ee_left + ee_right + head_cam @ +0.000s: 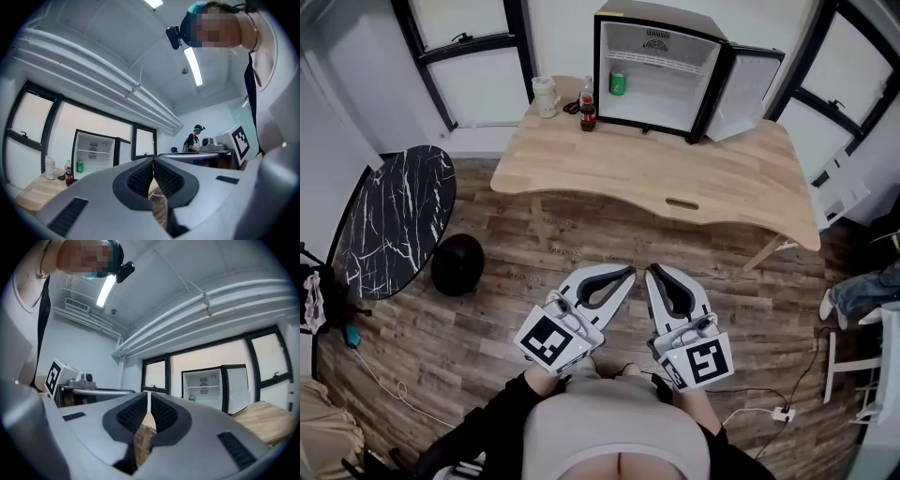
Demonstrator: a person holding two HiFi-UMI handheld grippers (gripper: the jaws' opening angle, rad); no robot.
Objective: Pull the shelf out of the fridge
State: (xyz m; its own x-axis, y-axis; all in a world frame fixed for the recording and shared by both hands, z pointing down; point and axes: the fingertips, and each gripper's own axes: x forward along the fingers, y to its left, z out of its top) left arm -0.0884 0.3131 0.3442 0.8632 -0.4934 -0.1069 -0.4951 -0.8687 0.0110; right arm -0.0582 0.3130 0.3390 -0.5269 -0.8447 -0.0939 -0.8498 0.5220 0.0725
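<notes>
A small black fridge stands on the far side of a wooden table, its door swung open to the right. A thin white shelf sits across the upper part of its white inside, and a green can stands at the bottom left. Both grippers hang low in front of my body, far short of the table. My left gripper and right gripper are shut with nothing held. The fridge with its shelf shows far off beyond the left gripper. The right gripper also sees the fridge.
A cola bottle and a white jar stand on the table left of the fridge. A round black marble table and a black ball-shaped object are at the left. A power strip with cables lies on the floor at the right. Another person stands far off.
</notes>
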